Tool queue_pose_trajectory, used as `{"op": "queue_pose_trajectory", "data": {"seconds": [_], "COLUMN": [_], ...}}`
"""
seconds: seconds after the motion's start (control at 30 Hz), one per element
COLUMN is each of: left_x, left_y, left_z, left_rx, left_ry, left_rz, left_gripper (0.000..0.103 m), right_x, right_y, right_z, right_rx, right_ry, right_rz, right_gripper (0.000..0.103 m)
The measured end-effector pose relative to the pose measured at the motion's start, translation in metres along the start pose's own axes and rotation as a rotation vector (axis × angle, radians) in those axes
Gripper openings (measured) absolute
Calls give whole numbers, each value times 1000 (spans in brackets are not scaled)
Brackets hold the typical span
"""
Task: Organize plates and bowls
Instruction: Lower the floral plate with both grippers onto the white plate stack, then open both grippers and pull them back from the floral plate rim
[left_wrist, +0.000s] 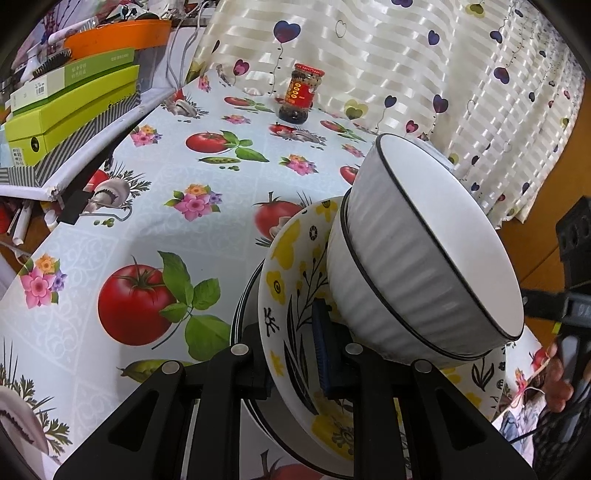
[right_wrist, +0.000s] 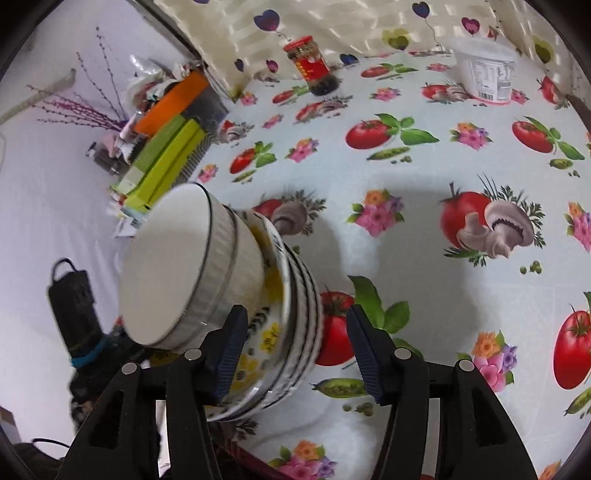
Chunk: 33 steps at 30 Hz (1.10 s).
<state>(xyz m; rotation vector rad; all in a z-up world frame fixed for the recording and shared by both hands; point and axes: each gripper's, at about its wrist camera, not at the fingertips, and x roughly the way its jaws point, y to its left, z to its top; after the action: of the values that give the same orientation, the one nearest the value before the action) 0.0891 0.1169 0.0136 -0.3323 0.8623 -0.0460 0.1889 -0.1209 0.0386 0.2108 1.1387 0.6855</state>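
Observation:
Two nested white ribbed bowls (left_wrist: 424, 258) with dark rims sit on a yellow-flowered plate (left_wrist: 291, 266), which tops a stack of black-rimmed plates (right_wrist: 303, 314). My left gripper (left_wrist: 291, 354) is shut on the near rim of the plate stack, its blue pad (left_wrist: 319, 350) pressed on the flowered plate's upper face. In the right wrist view the bowls (right_wrist: 184, 266) and the stack lie to the left. My right gripper (right_wrist: 297, 354) is open. Its left pad (right_wrist: 232, 350) is by the flowered rim and its right pad (right_wrist: 364, 354) stands apart over the tablecloth.
A red-lidded sauce jar (left_wrist: 301, 92) stands at the back by the heart-print curtain (left_wrist: 406, 55). A white tub (right_wrist: 485, 72) is at the back right. Green boxes (left_wrist: 70, 107) and an orange tray (left_wrist: 118, 33) crowd the left side. A person's hand (left_wrist: 557, 384) shows at the right edge.

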Motion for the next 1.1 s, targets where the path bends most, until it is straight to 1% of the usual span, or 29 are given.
{"op": "queue_pose_trajectory", "data": {"seconds": [0.1,0.2,0.33,0.4,0.47,0.57,0.7,0.83,0.93,1.1], "left_x": [0,-1,-4,-7,-18,-39,-48,-52,-55,-63], "left_y": [0,0,1,1,3,11,17,10,1,-9], "left_z": [-1,-2,-2,-1,2,10,9,1,-4,-13], "left_rx": [-2,0,-7,-15,-4,-18,-14,-4,19,34], "left_ry": [1,5,2,1,-40,-96,-97,-96,-94,-104], "left_rz": [7,12,11,3,52,57,89,78,93,92], "left_gripper": [18,18,18,18,19,19,19,19,19,20], "right_x": [7,6,-1,-2,-1,-1,-3,-7,-14,-21], "right_y": [-6,-6,-6,-7,-7,-5,1,10,16,28], "right_z": [-6,-10,-13,-15,-17,-20,-25,-30,-36,-47], "right_rx": [50,51,48,55,59,57,52,14,-20,-85], "right_ry": [-1,-26,-67,-71,-73,-79,-99,-126,-165,-223], "right_rz": [34,42,-4,-1,-3,0,13,-23,-58,-119], "right_gripper": [56,56,57,58,59,59,60,61,62,64]}}
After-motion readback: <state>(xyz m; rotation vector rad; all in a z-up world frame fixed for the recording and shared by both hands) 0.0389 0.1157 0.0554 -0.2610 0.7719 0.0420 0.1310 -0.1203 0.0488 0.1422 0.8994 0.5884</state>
